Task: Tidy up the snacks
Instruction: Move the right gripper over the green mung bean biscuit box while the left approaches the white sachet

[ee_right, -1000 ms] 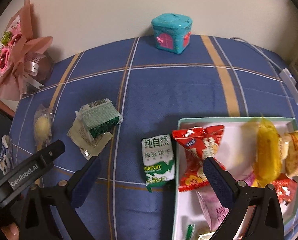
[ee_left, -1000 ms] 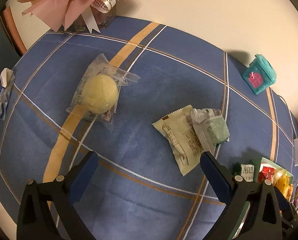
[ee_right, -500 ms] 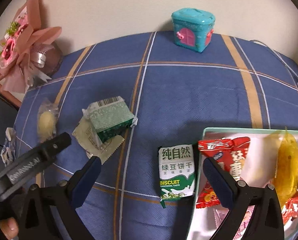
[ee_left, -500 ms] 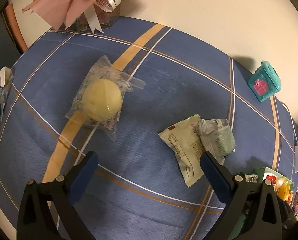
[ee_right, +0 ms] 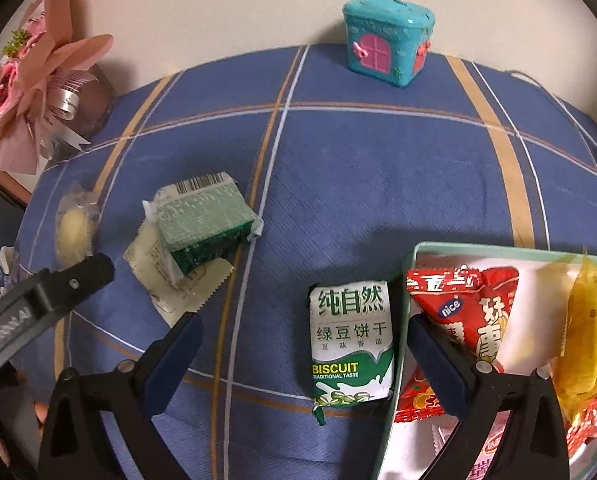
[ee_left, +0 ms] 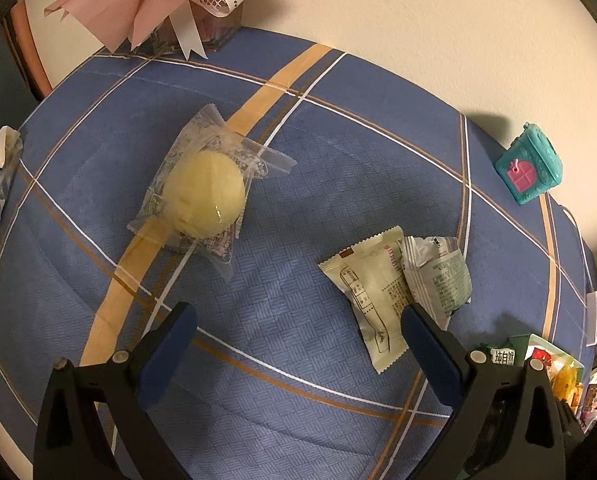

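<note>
Currently | left tool [ee_left: 296, 334] gaping, empty, hovering between clear-wrapped yellow round pastry [ee_left: 204, 194] and beige flat sachet [ee_left: 372, 292] on blue plaid table [ee_left: 338, 184] | right tool [ee_right: 304, 346] gaping, empty, over green-white biscuit packet [ee_right: 352, 340] lying just outside pale green tray [ee_right: 404, 276], likely next to go in.
</note>
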The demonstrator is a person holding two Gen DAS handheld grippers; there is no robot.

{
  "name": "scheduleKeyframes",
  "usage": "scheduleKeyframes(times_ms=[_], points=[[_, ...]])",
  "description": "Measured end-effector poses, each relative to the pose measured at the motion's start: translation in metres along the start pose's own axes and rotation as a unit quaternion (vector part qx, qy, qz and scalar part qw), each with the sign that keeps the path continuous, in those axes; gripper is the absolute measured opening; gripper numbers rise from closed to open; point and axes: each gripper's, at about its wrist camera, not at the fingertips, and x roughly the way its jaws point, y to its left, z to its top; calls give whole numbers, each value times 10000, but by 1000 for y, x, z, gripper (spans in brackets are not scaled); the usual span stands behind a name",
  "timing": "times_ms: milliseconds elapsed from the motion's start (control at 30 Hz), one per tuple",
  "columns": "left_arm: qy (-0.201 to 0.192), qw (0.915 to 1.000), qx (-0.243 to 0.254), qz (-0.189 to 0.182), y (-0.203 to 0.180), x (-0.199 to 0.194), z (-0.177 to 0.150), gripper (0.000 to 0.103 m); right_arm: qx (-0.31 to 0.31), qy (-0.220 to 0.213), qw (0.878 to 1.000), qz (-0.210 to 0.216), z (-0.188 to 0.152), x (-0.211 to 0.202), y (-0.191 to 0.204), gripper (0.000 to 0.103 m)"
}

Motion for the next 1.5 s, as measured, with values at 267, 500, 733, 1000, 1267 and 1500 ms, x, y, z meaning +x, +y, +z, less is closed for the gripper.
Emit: scheduleKeyframes(times_ms=[267, 500, 733, 1000, 1267, 1500], points=[[-1, 10000, -26, -42, 4, 0, 0, 102, -127, -290, 9993, 216, 2, -20, 5, 103], [29, 10000, -38, -54, 5, 2, 0, 102, -177, -177, 9994, 228, -5, -5, 5, 103], [32, 10000, -44, -58, 6, 2, 0, 102, -329, -277, 9989, -200, -9, 6, 13, 102], [41, 10000, -56, -71, 6, 4, 0, 102, -212, -376, 9989, -153, -11, 9, 9, 103], [64, 9999, -38, -96, 6, 5, 0, 102, 169, -336, 9984, 420, -5, 6, -3, 103], [60, 9999, -63, -116, 7, 4, -1, 102, 293, -181, 9933, 1102, -5, 3, 3, 102]])
